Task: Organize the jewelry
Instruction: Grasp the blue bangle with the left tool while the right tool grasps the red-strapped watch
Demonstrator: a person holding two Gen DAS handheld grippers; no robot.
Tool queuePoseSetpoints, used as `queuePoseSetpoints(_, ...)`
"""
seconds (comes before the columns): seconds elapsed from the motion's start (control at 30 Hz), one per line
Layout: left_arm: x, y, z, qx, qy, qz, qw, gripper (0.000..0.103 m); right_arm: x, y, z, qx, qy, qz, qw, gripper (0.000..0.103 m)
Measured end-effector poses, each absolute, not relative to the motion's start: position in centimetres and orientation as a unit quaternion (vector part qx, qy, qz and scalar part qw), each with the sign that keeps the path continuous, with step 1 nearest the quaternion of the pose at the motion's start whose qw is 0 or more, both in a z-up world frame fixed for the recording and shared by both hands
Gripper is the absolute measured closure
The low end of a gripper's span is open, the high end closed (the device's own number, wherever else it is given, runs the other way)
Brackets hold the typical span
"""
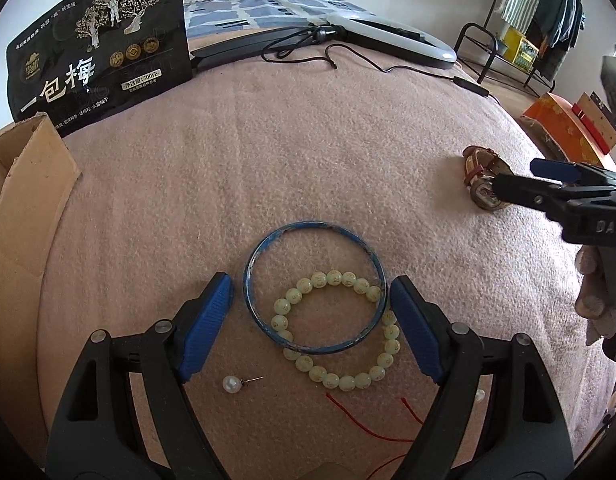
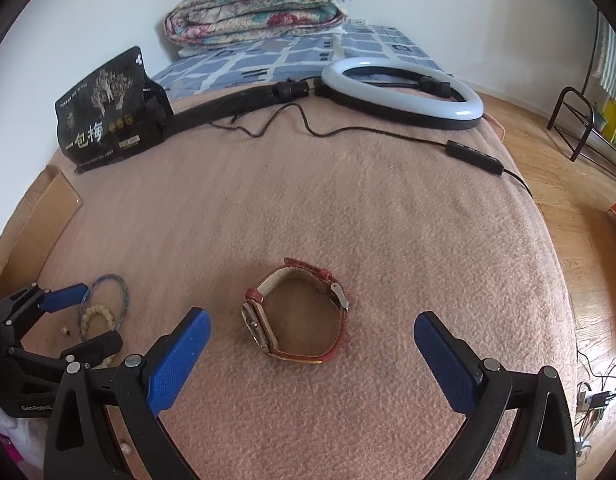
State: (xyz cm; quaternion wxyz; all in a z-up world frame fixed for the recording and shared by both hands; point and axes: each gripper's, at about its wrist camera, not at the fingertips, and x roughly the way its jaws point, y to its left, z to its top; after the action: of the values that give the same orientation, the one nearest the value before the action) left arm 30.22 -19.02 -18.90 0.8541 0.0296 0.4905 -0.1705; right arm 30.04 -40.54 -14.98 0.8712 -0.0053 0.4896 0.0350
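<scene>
Two grippers over a pink fuzzy blanket (image 2: 348,200), both pointing down at jewelry. Left gripper (image 1: 310,322) spread wide, blue pads either side of a blue bangle (image 1: 268,252) and a pale green bead bracelet (image 1: 344,380), not pressing on either as far as can be seen. Bangle lying flat, overlapping the bead bracelet, part of the beads inside the ring and part outside on the near right. Nearest of all, some red thread (image 1: 340,404) trailing out from the near edge. Just left of that, a pearl stud earring (image 1: 233,383) lying between the left gripper's fingers, pin pointing right.

Right gripper (image 2: 312,350) also wide apart, nothing clamped. Red-strap watch (image 2: 300,312) sitting on its side between the open fingers, strap looped shut, face toward the left, touching neither pad. From the left wrist view, same watch off to the right with one right fingertip (image 1: 508,184) in front of it.

Farther back on the left, a cardboard flap (image 1: 24,208) and a black snack bag with gold trees (image 1: 96,40). Beyond that, a ring light (image 2: 404,92) lying flat with its black cable (image 2: 388,138) snaking across the blanket. Far end: checked blue sheet (image 2: 288,56) and a folded floral quilt (image 2: 260,4) against the wall.
</scene>
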Motion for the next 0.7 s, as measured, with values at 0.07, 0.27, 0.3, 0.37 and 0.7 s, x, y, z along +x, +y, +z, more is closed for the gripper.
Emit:
queuePoseSetpoints(0.07, 30.2, -19.0, -18.8, 0.028, 0.488, -0.172, 0.855, 0.029, 30.2, -40.4, -15.4, -0.009, 0.495, 0.035, 0.868, 0.000)
queuePoseSetpoints(0.27, 30.0, -18.8, -18.7, 0.026, 0.483, -0.179, 0.857, 0.029, 30.7, -40.0, -15.9, -0.013, 0.508, 0.037, 0.861, 0.011)
queuePoseSetpoints(0.3, 29.9, -18.9, -18.6, 0.026, 0.482, -0.181, 0.857, 0.029, 30.7, -40.0, -16.0, -0.013, 0.510, 0.039, 0.859, 0.014)
queuePoseSetpoints(0.37, 29.8, -18.9, -18.5, 0.025, 0.479, -0.184, 0.858, 0.029, 30.8, -39.8, -16.1, -0.014, 0.516, 0.043, 0.855, 0.028)
queuePoseSetpoints(0.7, 29.2, -18.8, -17.2, 0.023, 0.462, -0.190, 0.866, 0.029, 30.1, -39.3, -15.5, -0.024, 0.512, 0.049, 0.857, 0.043)
